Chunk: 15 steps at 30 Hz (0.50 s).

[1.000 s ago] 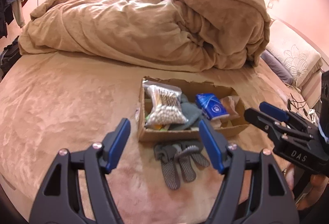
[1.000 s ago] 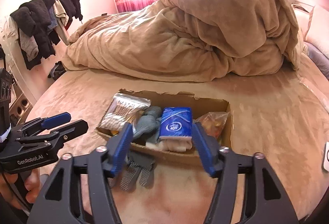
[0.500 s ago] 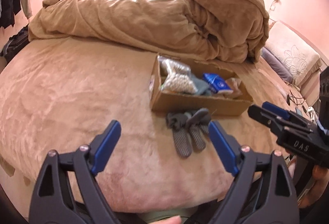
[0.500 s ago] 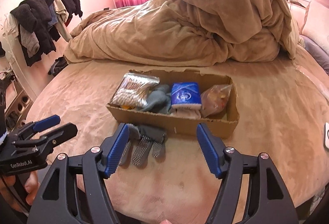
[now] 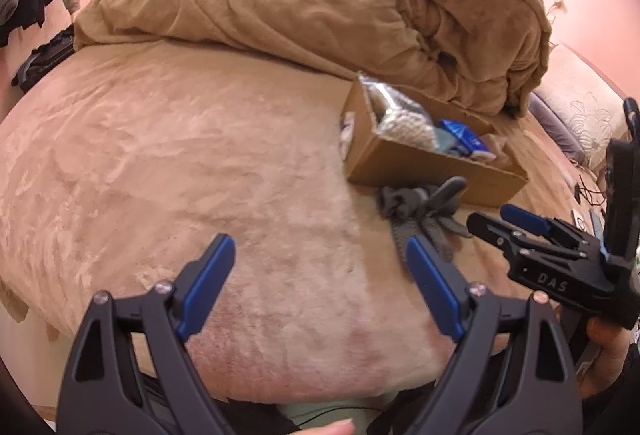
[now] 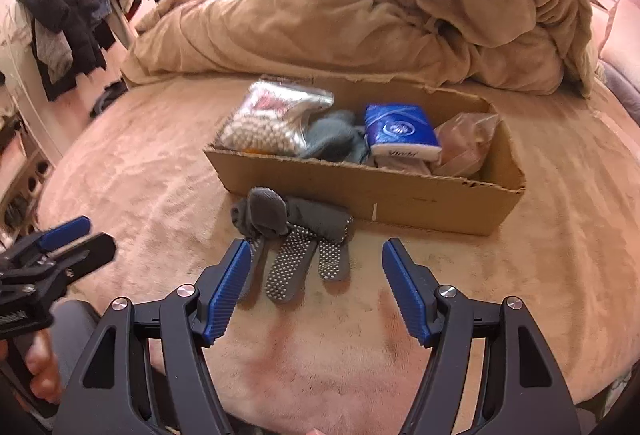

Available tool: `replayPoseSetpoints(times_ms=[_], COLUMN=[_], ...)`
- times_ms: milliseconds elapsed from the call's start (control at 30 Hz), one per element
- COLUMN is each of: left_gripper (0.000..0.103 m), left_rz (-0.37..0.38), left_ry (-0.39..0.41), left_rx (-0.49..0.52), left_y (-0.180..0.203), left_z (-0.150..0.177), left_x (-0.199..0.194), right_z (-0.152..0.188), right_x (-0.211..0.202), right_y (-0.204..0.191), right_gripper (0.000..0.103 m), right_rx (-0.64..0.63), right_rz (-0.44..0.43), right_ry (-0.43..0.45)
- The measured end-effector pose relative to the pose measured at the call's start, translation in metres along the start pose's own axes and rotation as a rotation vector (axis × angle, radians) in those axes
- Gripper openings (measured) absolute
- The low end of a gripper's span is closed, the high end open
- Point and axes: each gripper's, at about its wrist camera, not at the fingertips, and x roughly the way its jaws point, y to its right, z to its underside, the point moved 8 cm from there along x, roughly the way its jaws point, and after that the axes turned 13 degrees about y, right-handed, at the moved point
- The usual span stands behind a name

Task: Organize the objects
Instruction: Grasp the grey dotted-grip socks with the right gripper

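while both grippers' fingers point(image 5: 208, 275) hang released, bare bed point(image 5: 180, 155) spreads left of the box point(image 6: 360, 191); only the right view shows the socks' point(image 6: 296, 235) dotted soles.

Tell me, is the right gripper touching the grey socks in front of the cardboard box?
Apart. In the right wrist view the right gripper stands open with bare bedspread between its pads, and the grey socks lie just beyond its tips, ungripped.
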Motion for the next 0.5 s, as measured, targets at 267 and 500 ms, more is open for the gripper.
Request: replayPoseSetpoints(times_ms=[267, 500], left_gripper=[0.089, 0.089], left_rz=[-0.018, -0.021], left_ry=[-0.03, -0.05], left_rx=[-0.027, -0.034], left_y=[-0.022, -0.025], left_z=[0.008, 0.014], left_x=[0.024, 0.042], right_z=[0.011, 0.012], right_x=[0.039, 0.067], right_y=[0.004, 0.007], right_gripper=[0.072, 0.071], right_rx=[0.01, 0.023], right_rz=[0.023, 0.019], right_ry=[-0.045, -0.051])
